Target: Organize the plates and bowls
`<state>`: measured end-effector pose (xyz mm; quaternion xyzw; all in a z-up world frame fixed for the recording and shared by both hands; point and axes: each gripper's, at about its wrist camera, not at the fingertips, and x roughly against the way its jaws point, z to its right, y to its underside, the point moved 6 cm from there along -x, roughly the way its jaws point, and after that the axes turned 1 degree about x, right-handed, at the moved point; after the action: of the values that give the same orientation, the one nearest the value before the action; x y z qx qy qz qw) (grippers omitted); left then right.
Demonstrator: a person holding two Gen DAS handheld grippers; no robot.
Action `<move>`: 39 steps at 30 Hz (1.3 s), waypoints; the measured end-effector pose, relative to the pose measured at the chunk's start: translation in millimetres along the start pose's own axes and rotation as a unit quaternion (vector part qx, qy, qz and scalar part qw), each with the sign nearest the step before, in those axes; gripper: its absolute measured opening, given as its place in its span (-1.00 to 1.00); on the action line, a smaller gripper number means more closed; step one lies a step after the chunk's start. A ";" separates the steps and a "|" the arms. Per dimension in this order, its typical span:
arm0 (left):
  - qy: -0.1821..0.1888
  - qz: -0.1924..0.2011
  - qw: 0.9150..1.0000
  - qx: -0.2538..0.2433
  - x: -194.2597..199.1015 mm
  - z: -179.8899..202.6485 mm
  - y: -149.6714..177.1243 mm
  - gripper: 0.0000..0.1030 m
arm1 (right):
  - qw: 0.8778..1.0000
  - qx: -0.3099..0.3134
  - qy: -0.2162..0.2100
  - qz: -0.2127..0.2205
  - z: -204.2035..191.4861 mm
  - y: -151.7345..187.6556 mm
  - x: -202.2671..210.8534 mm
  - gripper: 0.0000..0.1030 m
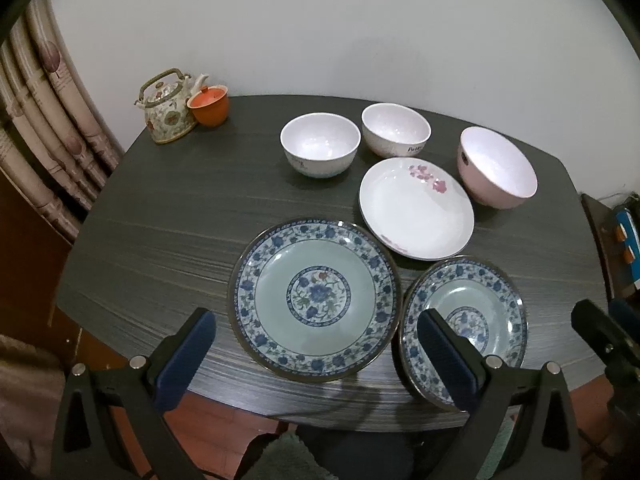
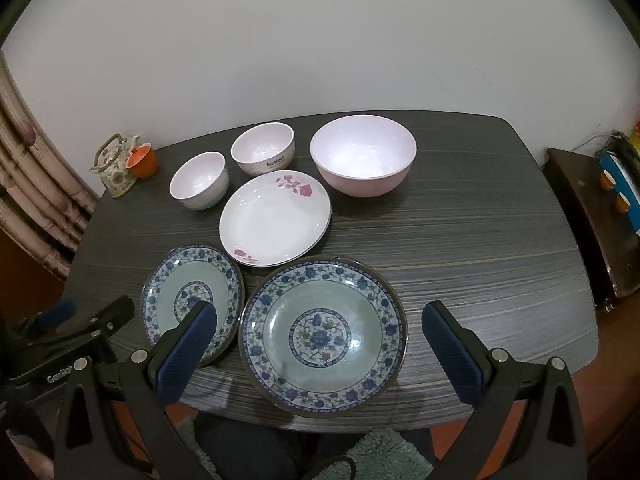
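Both grippers hang over the near edge of the table [image 1: 160,240], empty and with their blue-padded jaws spread wide. From its own wrist view the left gripper [image 1: 316,354] frames the near rim of one blue-patterned plate [image 1: 314,300], without touching it. The right gripper [image 2: 320,354] sits the same way over the other blue-patterned plate [image 2: 324,336], closer to the right side of the table's near edge; its jaws are apart on either side of that plate and clear of it. Each gripper shows at the edge of the other's view as a dark clamp.

These two plates lie side by side along the near edge, almost rim to rim. I cannot tell whether they touch.

Just behind them, toward the middle of the table, lies a white plate with pink flowers [image 2: 276,218], close to the far rims of both blue plates.

Farther back stand three bowls. A small white bowl [image 2: 199,180] is left of the white plate, a second white bowl with lettering [image 2: 263,154] sits behind it toward the far edge, and a larger pink bowl [image 2: 363,154] stands to the right, near the white plate's far right rim. All three are upright and apart from each other.

At the far left corner a flowered teapot [image 1: 168,110] stands against an orange lidded cup [image 1: 209,106].
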<state>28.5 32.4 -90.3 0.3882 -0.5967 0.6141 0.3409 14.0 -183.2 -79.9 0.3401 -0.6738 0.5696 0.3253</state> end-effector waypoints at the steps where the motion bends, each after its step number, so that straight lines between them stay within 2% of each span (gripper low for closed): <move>1: 0.000 -0.003 1.000 0.000 -2.7 -1.5 0.8 0.99 | 1.000 0.002 -0.004 0.001 -1.9 -0.5 -0.7 0.98; 5: 0.009 -0.016 1.000 0.011 -13.1 -9.1 4.2 0.99 | 1.000 0.013 -0.018 0.005 -9.9 -0.4 -2.1 0.98; 10: 0.032 -0.042 0.998 0.047 -32.6 -28.0 9.2 0.99 | 0.999 0.021 -0.050 0.003 -19.3 3.0 -10.8 0.98; 15: 0.050 -0.066 0.993 0.080 -50.5 -50.6 15.2 0.99 | 0.995 0.022 -0.099 -0.007 -28.4 7.4 -23.8 0.98; 19: 0.078 -0.061 0.991 0.089 -56.8 -58.6 15.8 0.99 | 0.992 0.025 -0.119 -0.015 -35.2 9.9 -35.7 0.98; 23: 0.107 -0.022 0.987 0.121 -57.4 -71.5 11.8 0.99 | 0.988 0.018 -0.149 -0.027 -39.1 11.8 -49.8 0.94; 26: 0.123 -0.014 0.982 0.142 -60.2 -82.1 11.6 0.99 | 0.985 0.018 -0.169 -0.034 -43.8 13.8 -61.6 0.94; 28: 0.130 -0.019 0.980 0.150 -64.1 -88.2 13.1 0.99 | 0.982 0.018 -0.183 -0.042 -46.9 16.3 -68.7 0.94; 33: 0.169 -0.023 0.968 0.183 -72.5 -101.7 19.8 0.99 | 0.977 0.034 -0.205 -0.054 -60.5 15.8 -86.3 0.94; 37: 0.169 -0.038 0.967 0.187 -80.2 -110.5 24.3 0.99 | 0.973 0.050 -0.214 -0.076 -69.6 11.3 -108.1 0.88; 39: 0.165 -0.063 0.965 0.192 -87.4 -114.5 27.3 0.99 | 0.969 0.048 -0.227 -0.087 -74.4 8.5 -115.8 0.84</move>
<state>37.1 149.0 -178.7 0.3765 -0.3775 0.7498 0.3918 75.2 -98.4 -169.8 0.5335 -0.6696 0.4784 0.1953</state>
